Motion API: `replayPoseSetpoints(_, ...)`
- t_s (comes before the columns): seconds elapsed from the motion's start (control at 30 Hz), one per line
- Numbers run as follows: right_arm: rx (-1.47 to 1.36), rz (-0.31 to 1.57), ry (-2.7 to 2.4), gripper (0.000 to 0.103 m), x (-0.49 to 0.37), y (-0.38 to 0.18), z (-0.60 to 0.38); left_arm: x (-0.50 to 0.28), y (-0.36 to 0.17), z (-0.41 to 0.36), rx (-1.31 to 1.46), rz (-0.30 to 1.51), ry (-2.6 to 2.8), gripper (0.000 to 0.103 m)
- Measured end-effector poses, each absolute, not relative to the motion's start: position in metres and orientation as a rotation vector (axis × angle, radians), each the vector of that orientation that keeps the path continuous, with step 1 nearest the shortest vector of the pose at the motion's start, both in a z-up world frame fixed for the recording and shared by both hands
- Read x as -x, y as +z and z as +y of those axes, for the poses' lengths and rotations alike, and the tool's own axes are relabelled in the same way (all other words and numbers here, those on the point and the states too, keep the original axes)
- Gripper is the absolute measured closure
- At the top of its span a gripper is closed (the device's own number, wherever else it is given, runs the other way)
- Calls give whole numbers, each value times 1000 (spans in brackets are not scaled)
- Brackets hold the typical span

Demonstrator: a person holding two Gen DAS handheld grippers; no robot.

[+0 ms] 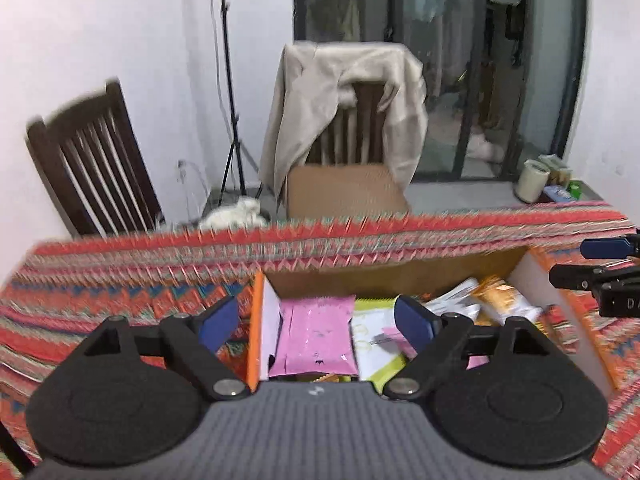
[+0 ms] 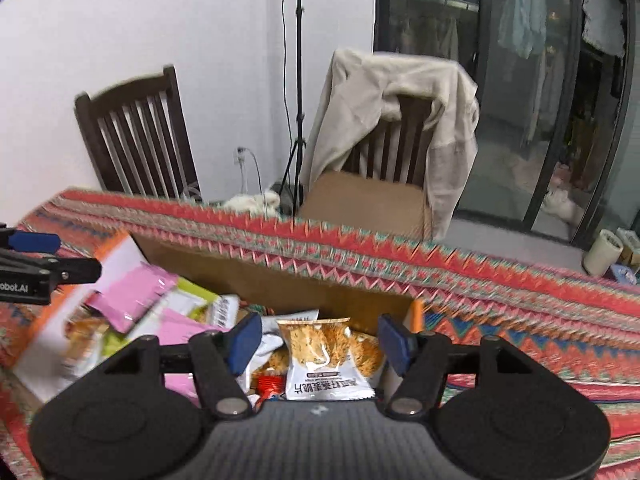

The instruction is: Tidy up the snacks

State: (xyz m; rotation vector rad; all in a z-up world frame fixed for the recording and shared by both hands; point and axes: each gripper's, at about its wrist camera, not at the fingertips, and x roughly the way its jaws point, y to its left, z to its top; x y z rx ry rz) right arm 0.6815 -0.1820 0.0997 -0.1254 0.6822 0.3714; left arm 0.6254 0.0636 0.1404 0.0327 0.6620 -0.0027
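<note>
Two spread grippers: left gripper (image 1: 316, 320), right gripper (image 2: 320, 340); one box (image 1: 400, 276)

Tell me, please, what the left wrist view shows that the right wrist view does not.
Only the left wrist view shows the open left hand-held gripper over a pink packet. Only the right wrist view shows the open right hand-held gripper over a white chip packet. Both show the cardboard box, striped tablecloth and draped chair.
</note>
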Motion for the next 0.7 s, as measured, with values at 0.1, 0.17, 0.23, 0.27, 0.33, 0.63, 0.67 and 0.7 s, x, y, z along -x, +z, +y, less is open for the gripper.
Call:
replayPoseSetpoints(0.1, 123, 635, 370, 36, -645, 141, -196, -582, 188, 61, -26, 608, -20, 6)
replayPoseSetpoints(0.17, 132, 599, 365, 25, -615, 168, -205, -551, 217, 59, -15, 580, -36, 3)
replayPoseSetpoints(0.23, 152, 556, 354, 22, -582, 196, -214, -517, 246, 57, -3, 554, -48, 1)
replayPoseSetpoints(0.27, 157, 539, 349, 20, -568, 207, -218, -500, 257, 56, 1, 540, -51, 0)
replayPoseSetpoints(0.33, 158, 509, 344, 13, -534, 230, -230, -464, 277, 53, -3, 514, -57, 0)
replayPoseSetpoints(0.63, 106, 438, 307, 0, -368, 270, -282, -284, 299, 34, -26, 410, -49, 0)
replayPoseSetpoints(0.67, 96, 437, 301, 0, -349, 269, -286, -265, 296, 33, -27, 399, -44, 0)
replayPoseSetpoints(0.7, 90, 435, 298, 0, -330, 267, -291, -244, 294, 30, -31, 386, -41, 0)
